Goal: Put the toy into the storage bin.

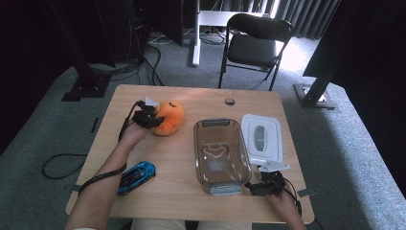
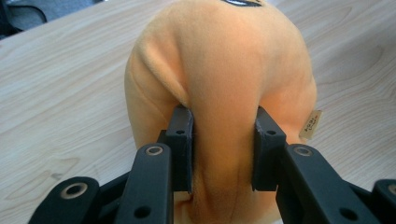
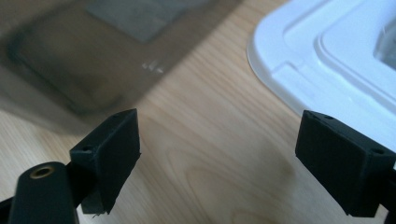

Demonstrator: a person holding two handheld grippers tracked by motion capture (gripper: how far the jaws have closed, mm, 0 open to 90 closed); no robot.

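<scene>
High view: a wooden table (image 1: 186, 158) with a person's forearms entering from the near edge. Toward the far left corner, the left gripper (image 1: 152, 119) meets an orange plush toy (image 1: 171, 117). A blue toy car (image 1: 136, 177) lies near the near left corner. A clear brown container (image 1: 220, 155) sits at the middle, a white lid (image 1: 261, 138) just beside it toward the right edge. The right gripper (image 1: 252, 187) rests by the container's near right corner.

Left gripper view: both fingers (image 2: 183, 147) pinch a fold of the orange plush toy (image 2: 224, 70), which sits on the table (image 2: 60, 93).

Right gripper view: the fingers (image 3: 112, 151) stand wide apart over bare table (image 3: 215, 140), holding nothing, between the container (image 3: 84, 60) and the white lid (image 3: 327, 56).
</scene>
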